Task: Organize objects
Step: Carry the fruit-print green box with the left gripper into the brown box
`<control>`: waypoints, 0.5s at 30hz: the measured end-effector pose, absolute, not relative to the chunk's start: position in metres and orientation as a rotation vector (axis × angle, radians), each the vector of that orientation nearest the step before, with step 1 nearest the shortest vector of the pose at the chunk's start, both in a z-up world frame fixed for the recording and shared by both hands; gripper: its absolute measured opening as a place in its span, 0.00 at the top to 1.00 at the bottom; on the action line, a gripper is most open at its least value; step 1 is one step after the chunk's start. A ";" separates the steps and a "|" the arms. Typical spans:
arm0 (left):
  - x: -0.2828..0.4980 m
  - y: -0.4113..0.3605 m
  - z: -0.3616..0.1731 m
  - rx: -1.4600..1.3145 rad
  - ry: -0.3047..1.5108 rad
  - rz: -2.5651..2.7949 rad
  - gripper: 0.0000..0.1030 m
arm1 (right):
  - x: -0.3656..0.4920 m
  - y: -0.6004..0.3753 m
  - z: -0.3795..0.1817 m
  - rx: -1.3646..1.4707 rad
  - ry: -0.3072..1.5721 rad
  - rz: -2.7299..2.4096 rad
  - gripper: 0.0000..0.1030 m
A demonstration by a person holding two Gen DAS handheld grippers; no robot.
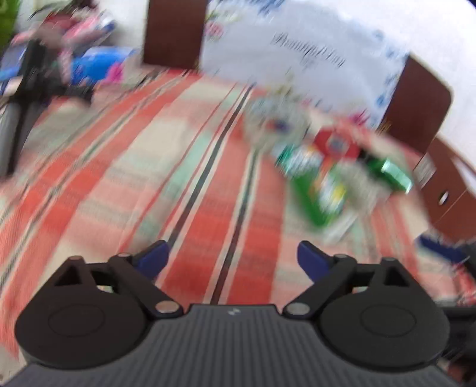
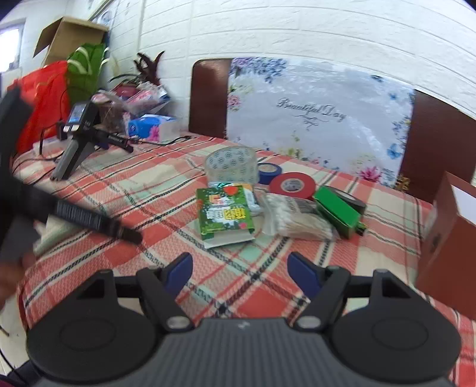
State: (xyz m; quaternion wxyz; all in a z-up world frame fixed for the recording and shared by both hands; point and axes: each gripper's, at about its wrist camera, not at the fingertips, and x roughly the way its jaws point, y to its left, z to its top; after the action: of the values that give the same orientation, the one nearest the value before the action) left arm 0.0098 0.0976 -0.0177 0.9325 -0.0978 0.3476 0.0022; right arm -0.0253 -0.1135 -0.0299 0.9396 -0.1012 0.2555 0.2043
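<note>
A woven checked cloth [image 2: 125, 190] in red, cream and pale green covers the desk, its weave coarse and matt. The clear tape roll [image 2: 231, 165] looks like glossy see-through plastic; the red tape roll [image 2: 293, 185] and the blue one [image 2: 270, 172] have a smooth, slightly shiny vinyl look. The green packet [image 2: 224, 212] is glossy printed paper or film. The bag of cotton swabs [image 2: 294, 217] is thin crinkled clear plastic. The green box [image 2: 337, 212] looks like smooth card. The right gripper [image 2: 241, 272] is matt black plastic with ribbed grey housing, blue fingers [image 2: 178, 272] and small metal pins. The wall [image 2: 297, 26] is white with embossed brick relief.
</note>
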 end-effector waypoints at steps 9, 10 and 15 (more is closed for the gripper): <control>0.082 0.079 -0.017 -0.310 0.790 -0.261 0.43 | 0.033 -0.081 -0.049 -0.183 0.637 0.488 0.19; 0.087 0.077 -0.021 -0.316 0.801 -0.261 0.51 | 0.039 -0.078 -0.053 -0.186 0.644 0.483 0.19; 0.088 0.082 -0.027 -0.386 0.840 -0.291 0.69 | 0.053 -0.070 -0.057 -0.193 0.661 0.478 0.40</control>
State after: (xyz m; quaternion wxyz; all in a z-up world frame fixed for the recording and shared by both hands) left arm 0.0882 0.0822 -0.0270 0.8848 -0.1858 0.4038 -0.1400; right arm 0.0534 -0.0703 -0.0573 0.9135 -0.0936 0.3208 0.2320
